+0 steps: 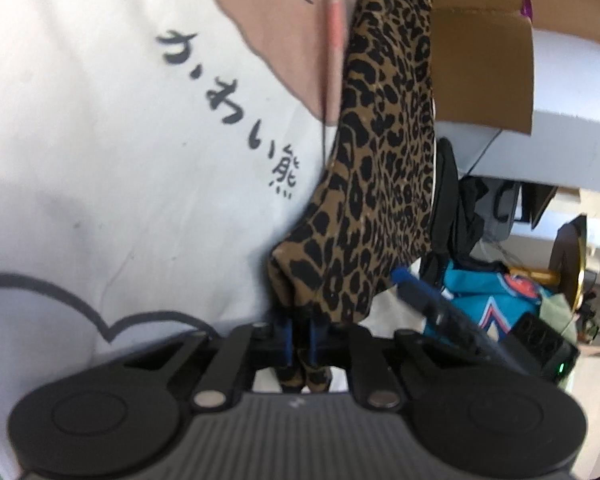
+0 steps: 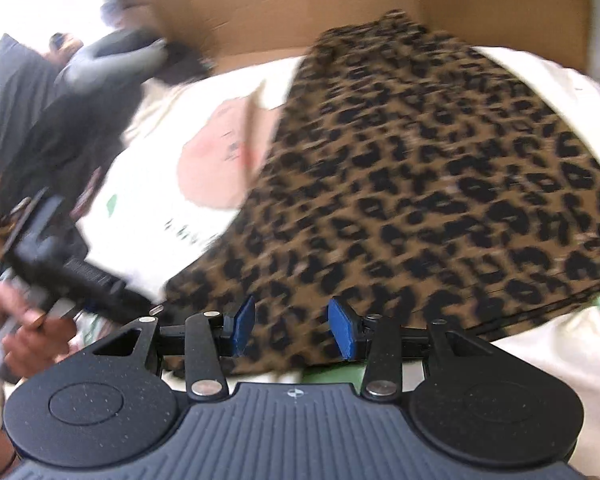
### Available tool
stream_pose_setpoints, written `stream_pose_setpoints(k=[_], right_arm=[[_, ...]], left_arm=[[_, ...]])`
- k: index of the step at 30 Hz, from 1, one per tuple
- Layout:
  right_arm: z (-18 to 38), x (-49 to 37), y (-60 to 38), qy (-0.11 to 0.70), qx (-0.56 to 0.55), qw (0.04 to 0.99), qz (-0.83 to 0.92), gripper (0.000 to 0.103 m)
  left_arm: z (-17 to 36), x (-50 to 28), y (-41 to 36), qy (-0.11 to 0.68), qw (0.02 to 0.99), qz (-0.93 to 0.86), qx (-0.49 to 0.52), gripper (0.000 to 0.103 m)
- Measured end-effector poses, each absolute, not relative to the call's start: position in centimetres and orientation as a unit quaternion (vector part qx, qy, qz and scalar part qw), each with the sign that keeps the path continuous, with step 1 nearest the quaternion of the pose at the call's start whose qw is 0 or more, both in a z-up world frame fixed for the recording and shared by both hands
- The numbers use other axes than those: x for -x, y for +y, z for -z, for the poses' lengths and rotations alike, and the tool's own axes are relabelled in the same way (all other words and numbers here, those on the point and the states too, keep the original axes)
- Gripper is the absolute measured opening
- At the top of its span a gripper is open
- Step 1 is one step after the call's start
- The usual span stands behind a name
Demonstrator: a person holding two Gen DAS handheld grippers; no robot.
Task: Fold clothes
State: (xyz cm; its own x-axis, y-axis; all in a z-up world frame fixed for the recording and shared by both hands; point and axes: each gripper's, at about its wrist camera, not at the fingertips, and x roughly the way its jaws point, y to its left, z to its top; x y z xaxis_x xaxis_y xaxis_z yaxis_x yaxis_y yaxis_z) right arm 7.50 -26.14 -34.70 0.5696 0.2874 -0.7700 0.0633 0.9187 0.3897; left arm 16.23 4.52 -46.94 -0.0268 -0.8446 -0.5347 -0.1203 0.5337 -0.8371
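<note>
A leopard-print garment point(image 1: 380, 152) lies over a white T-shirt point(image 1: 100, 140) with black Japanese lettering and a pink print. My left gripper point(image 1: 301, 340) is shut on a corner of the leopard garment, which bunches between the blue pads. In the right wrist view the leopard garment point(image 2: 440, 184) spreads across the white T-shirt point(image 2: 148, 208). My right gripper point(image 2: 292, 330) is open just above the garment's near edge, nothing between its blue pads point(image 2: 342, 330). The right gripper also shows in the left wrist view point(image 1: 416, 292), at the garment's edge. The left gripper's body point(image 2: 48, 240) shows at the left.
A cardboard box point(image 2: 380, 4) stands right behind the clothes, also in the left wrist view point(image 1: 484, 60). A pile of other clothes, one teal point(image 1: 488, 300), lies to the right in the left wrist view. A person's hand point(image 2: 16, 320) is at the lower left.
</note>
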Motion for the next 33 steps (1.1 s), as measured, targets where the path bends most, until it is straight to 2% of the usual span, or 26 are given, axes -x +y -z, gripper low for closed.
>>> stream_pose_setpoints(k=[3, 13, 18, 33], right_arm=[[34.8, -7.3, -27.8, 0.450, -0.204, 0.869, -0.027, 0.048], [36.3, -4.8, -33.2, 0.433, -0.256, 0.861, 0.071, 0.048], [36.6, -4.1, -34.9, 0.425, -0.277, 0.856, 0.098, 0.048], [37.3, -3.0, -39.5, 0.412, -0.324, 0.839, 0.149, 0.049]], left_arm=[[47.2, -16.4, 4.2, 0.652, 0.588, 0.303, 0.371, 0.012], [47.4, -15.3, 4.3, 0.650, 0.585, 0.293, 0.386, 0.012], [46.2, -15.4, 4.4, 0.646, 0.610, 0.294, 0.353, 0.006], [43.6, -15.9, 5.4, 0.636, 0.633, 0.293, 0.329, 0.005]])
